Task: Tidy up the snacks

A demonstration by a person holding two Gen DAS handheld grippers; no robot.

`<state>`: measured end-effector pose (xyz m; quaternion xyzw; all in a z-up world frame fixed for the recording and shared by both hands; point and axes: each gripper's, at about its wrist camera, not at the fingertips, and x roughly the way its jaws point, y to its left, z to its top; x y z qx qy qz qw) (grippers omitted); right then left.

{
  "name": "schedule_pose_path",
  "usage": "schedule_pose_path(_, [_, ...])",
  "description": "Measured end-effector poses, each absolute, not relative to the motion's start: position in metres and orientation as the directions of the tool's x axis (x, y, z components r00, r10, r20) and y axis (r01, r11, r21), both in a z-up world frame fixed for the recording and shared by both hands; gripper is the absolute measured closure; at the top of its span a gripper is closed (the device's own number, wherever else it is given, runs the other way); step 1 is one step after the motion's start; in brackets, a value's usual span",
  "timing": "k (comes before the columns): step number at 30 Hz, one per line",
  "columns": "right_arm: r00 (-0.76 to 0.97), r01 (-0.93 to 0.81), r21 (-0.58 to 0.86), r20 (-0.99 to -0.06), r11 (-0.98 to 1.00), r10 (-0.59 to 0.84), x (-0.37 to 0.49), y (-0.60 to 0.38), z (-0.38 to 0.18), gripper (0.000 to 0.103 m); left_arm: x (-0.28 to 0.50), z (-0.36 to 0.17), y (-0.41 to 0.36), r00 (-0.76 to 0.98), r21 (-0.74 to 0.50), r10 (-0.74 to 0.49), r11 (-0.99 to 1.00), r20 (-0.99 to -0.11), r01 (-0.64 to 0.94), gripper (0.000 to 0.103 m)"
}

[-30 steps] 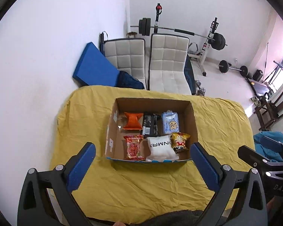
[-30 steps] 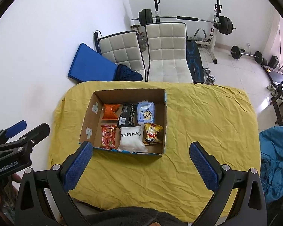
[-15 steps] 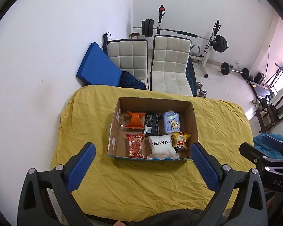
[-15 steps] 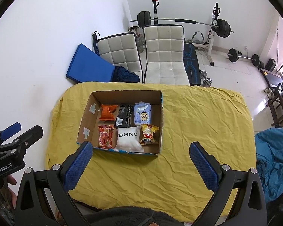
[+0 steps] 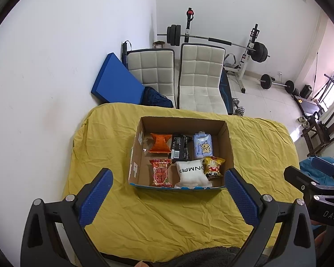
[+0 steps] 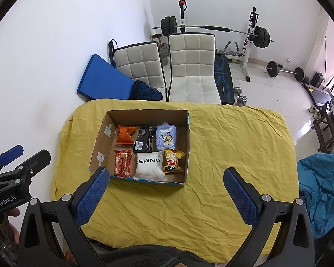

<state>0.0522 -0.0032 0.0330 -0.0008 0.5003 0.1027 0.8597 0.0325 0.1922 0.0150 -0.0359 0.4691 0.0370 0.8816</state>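
Note:
A cardboard box [image 5: 182, 120] [image 6: 144, 112] stands on the yellow-covered table and holds several snacks in two rows. The far row has an orange packet [image 5: 159, 145], a black packet [image 5: 180, 146] and a pale blue packet [image 5: 203, 148]. The near row has a red packet [image 5: 160, 172], a white pouch [image 5: 191, 173] and a yellow cartoon packet [image 5: 213, 166]. My left gripper [image 5: 167, 194] is open and empty, held back above the table's near side. My right gripper [image 6: 165, 192] is open and empty too, to the right of the box.
The yellow cloth [image 6: 233, 144] covers the whole table. Behind it stand two white padded chairs [image 5: 200, 75], a blue mat [image 5: 113, 82] leaning on the wall, and a barbell rack [image 5: 245, 51]. A blue fabric heap [image 6: 322, 189] lies at the right.
Both grippers have drawn back and up from the box, so it looks smaller and farther. The snacks in the box have not moved.

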Motion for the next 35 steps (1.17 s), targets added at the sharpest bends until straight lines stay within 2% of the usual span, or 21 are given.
schedule_pose_path(35, [0.484,-0.145,0.096,-0.861,0.985,0.155,0.048,-0.015,0.034,0.0,0.032,0.011,0.185,0.536,-0.026,0.022,0.996,-0.844,-0.082,0.0])
